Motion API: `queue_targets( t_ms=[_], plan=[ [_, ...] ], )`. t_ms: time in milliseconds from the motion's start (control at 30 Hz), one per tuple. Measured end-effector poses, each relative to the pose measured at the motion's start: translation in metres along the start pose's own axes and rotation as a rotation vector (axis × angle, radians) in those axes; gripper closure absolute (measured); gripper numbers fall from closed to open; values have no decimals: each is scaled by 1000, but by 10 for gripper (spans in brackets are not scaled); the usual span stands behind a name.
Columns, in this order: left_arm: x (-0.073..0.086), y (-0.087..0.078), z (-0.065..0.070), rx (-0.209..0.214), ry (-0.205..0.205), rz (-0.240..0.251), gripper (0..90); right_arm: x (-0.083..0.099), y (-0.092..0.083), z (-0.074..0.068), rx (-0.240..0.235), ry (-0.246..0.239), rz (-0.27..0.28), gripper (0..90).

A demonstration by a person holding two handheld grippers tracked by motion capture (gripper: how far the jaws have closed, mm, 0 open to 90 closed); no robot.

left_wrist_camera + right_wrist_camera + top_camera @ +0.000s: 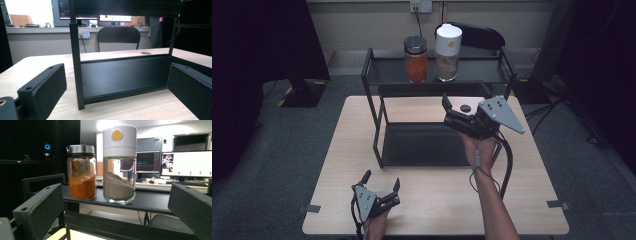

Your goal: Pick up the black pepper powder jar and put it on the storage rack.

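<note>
Two jars stand upright side by side on the top shelf of the black rack (377, 75), long axes vertical, lids up. I see the orange jar (416, 59) with a metal lid to the left and the white-capped jar (448, 52) to the right, just beside each other, not clearly touching. My right claw (446, 105) is raised over the rack's lower tray, pointing toward the jars, released and holding nothing; in the right gripper view the white-capped jar (119, 165) sits between the spread jaws, farther off, with the orange jar (81, 172) left of it. My left claw (382, 181) rests low near the front edge of the surface (437, 200), also released and empty, facing the rack's front post (76, 65) and lower tray (125, 75).
</note>
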State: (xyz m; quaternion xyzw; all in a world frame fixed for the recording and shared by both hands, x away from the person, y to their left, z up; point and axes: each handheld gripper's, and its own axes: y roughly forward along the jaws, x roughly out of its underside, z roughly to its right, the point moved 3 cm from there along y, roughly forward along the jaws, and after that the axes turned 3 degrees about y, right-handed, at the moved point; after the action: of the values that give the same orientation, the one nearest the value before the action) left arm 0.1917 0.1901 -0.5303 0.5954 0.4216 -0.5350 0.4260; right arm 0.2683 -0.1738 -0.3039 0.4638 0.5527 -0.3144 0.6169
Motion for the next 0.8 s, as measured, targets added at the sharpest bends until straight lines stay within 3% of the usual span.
queue_targets(
  t_ms=[400, 800],
  plan=[
    [0, 0, 0, 0, 0, 0, 18, 25, -33, -7, 33, -43, 25, 0],
    [0, 0, 0, 0, 0, 0, 18, 54, -57, -1, 44, -30, 12, 0]
  ],
)
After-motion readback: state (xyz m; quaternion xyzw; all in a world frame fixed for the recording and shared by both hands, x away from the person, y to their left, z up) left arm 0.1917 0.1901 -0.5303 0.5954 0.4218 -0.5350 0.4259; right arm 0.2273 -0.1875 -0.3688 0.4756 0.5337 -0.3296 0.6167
